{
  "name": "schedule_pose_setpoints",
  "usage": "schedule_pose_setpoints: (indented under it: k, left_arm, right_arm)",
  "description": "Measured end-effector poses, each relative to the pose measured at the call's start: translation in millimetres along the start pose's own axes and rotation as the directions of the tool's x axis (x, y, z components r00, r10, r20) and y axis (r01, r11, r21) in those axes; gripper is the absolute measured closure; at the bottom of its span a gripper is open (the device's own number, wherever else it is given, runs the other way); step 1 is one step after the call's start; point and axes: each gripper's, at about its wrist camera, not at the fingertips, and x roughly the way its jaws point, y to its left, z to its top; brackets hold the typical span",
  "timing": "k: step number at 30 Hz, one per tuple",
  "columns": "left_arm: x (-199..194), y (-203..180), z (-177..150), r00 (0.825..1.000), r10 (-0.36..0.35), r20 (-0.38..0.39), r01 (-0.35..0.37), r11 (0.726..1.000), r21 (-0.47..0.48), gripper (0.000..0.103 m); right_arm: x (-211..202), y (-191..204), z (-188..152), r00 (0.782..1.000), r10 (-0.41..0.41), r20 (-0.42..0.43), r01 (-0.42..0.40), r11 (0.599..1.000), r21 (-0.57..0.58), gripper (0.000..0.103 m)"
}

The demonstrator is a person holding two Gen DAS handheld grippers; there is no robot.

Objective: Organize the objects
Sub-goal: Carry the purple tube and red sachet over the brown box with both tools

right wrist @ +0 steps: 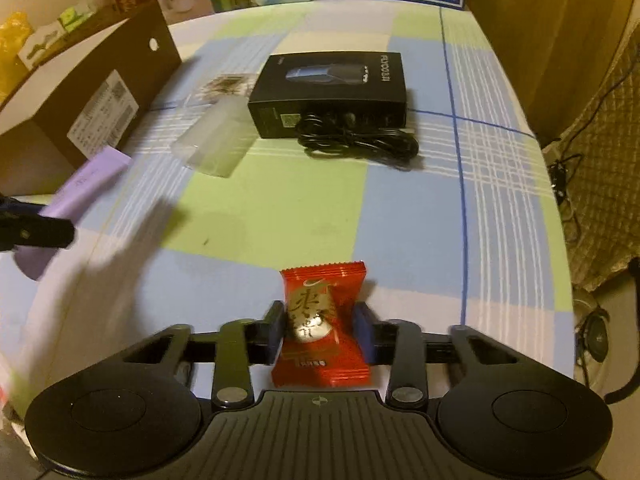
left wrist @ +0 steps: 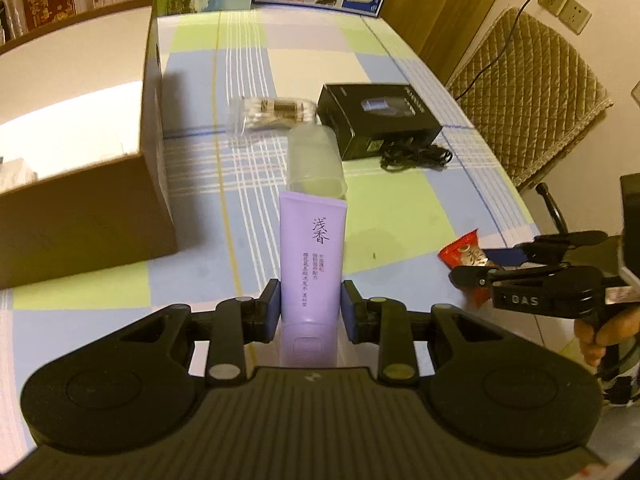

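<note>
Lilac tube (left wrist: 312, 256), dark lettering, red snack packet (right wrist: 322, 328)

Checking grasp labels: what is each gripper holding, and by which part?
Left gripper clamps the purple tube across its lower body, near the cap end. Right gripper pinches the red candy packet across its middle.

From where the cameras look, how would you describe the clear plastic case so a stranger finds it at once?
On the checked tablecloth, find the black box with the black cable in front. The clear plastic case lies between that box and the cardboard carton. It alone is frosted, see-through and unprinted.
</note>
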Motion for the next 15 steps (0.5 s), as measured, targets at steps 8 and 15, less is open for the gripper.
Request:
schedule_pose_setpoints:
  k: [8,15]
  left_arm:
    - [-29.5,16.6,6.8,0.998,-0.018,0.062,0.018,1.0,-0.002,0.077]
    - [-64.5,39.0,14.5,0.991,-0.016,0.131,0.017,1.0,-0.013,0.077]
  right_arm:
    - [-21.4,17.3,11.4,0.998,0.041,0.056,-0.042,0.999,0.029,0.074]
    - [-50.2,62.5,44.7,0.975,0.151,0.164,-0.151,0.988,-0.009,0.074]
